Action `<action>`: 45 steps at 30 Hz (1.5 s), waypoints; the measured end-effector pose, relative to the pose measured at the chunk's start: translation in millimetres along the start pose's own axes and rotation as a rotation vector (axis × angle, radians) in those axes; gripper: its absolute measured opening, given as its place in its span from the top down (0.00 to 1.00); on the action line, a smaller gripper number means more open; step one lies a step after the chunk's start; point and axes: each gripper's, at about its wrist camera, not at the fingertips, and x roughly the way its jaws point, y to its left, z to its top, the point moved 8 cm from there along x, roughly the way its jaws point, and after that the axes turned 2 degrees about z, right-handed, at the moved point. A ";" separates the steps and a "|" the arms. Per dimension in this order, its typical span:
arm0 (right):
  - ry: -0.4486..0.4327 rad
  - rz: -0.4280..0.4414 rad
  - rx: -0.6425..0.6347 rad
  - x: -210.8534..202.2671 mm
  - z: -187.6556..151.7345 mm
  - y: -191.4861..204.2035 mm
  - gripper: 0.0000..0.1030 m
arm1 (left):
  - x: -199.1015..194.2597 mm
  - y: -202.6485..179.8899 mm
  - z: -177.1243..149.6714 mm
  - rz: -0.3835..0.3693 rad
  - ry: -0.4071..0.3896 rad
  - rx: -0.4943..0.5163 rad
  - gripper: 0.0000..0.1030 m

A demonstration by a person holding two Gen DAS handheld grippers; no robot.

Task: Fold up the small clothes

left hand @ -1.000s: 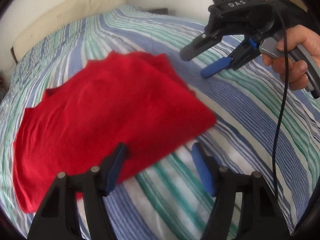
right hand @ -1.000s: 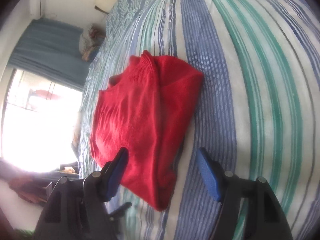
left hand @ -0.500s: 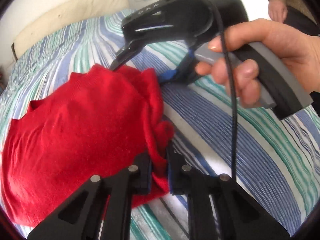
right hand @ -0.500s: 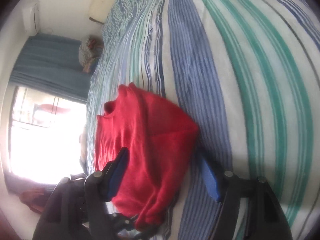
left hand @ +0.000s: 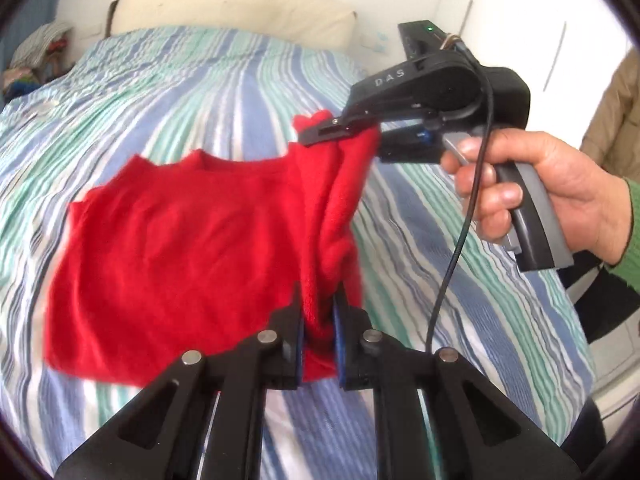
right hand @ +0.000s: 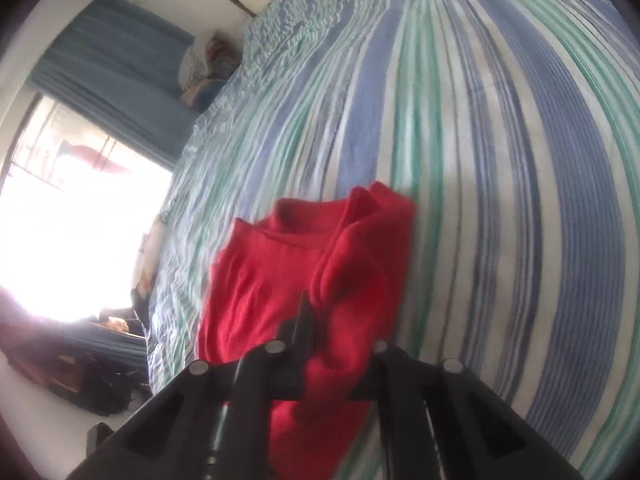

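Gripping the red garment (left hand: 180,248), left gripper (left hand: 318,320) and closing right gripper (left hand: 340,136).

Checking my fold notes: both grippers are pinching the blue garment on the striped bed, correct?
Not quite: the garment is red, not blue, as the left wrist view shows. The left gripper and right gripper do both pinch it on the striped bed.

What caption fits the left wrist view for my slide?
Both grippers, left and right, pinch one edge of a red sweater above the striped bedsheet.
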 end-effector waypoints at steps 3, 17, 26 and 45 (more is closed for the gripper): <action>0.025 0.010 -0.066 32.3 5.2 48.5 0.90 | -9.3 43.8 -1.2 0.049 -0.004 -0.083 0.91; 0.126 0.038 -0.105 177.5 -7.4 136.4 0.53 | -12.9 165.5 -45.9 0.164 0.095 -0.391 0.64; -0.012 -0.030 -0.288 88.6 -26.8 131.2 0.48 | -52.8 164.3 -35.8 0.145 0.045 -0.358 0.31; 0.004 -0.192 -0.530 44.1 -121.3 103.7 0.63 | -20.0 164.7 25.4 0.187 0.118 -0.159 0.49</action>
